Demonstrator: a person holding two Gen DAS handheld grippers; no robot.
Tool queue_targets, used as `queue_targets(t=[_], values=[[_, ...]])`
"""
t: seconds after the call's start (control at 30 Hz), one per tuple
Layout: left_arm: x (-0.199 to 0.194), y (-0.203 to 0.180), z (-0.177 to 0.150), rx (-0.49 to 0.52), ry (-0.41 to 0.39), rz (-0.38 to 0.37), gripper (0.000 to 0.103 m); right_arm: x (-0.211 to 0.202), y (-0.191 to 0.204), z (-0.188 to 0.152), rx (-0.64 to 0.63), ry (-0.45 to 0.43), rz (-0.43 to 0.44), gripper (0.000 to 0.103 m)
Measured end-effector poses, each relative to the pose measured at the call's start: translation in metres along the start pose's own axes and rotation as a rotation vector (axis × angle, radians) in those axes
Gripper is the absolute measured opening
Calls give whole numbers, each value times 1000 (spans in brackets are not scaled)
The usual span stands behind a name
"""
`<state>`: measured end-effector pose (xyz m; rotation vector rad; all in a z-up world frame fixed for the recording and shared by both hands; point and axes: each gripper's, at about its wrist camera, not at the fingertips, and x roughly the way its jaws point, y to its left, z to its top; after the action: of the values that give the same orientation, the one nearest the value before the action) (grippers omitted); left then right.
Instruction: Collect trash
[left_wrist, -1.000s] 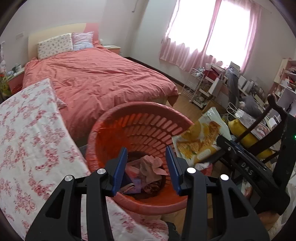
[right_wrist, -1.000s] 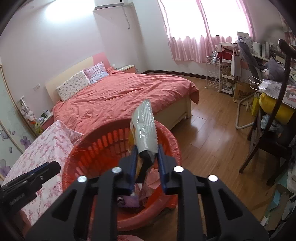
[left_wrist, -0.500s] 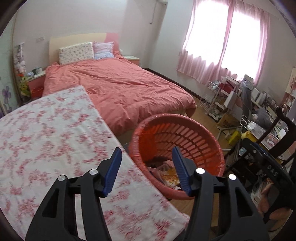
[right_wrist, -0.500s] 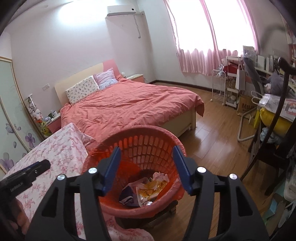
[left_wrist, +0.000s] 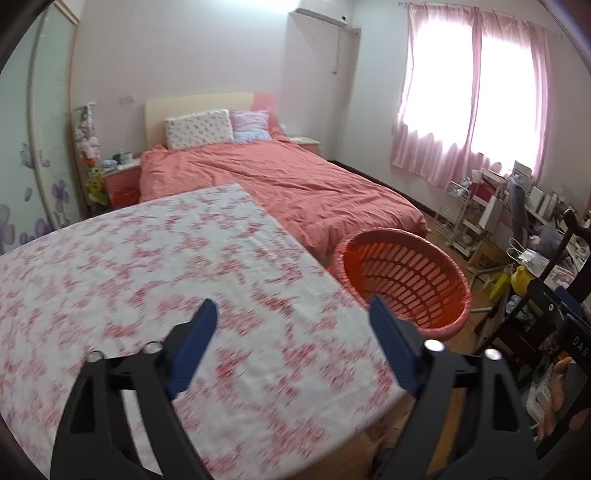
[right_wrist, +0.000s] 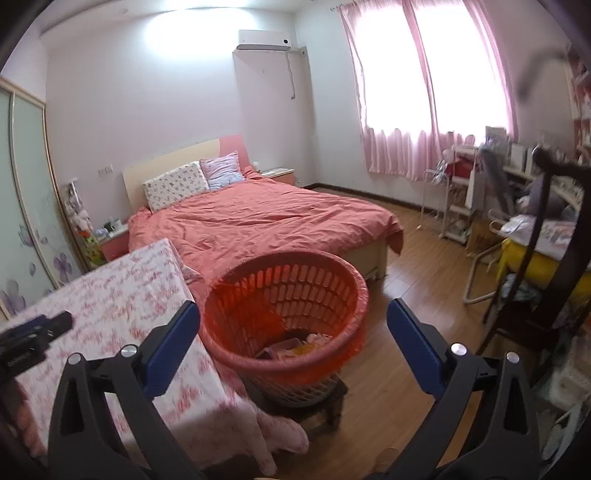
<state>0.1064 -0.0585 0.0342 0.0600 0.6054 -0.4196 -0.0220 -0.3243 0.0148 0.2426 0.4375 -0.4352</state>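
Wrapper now probably in basket

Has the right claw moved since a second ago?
Yes. The right claw has pulled back and up from the orange basket; the basket now looks smaller and the claw is empty, jaws opening.

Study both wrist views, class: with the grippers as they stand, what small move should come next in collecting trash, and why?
Probably draw both grippers clear and check the table for leftovers. The left gripper and right gripper are opening with nothing between them, wrappers already lie in the red basket, and the floral tablecloth shows no trash in view.
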Motion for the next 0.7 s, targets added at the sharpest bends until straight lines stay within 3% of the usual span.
queue_targets(t=[0.17,0.53,0.7], values=[[-30,13,-20,-35,-64,66,100,-34,20,-19,-78,-36,-30,99],[-60,14,-60,-59,-101,226,100,-80,46,-54,-144,-39,-32,99],[-71,10,-77,-54,-116,270,100,-93,55,-69,-174,-82,-60,99]])
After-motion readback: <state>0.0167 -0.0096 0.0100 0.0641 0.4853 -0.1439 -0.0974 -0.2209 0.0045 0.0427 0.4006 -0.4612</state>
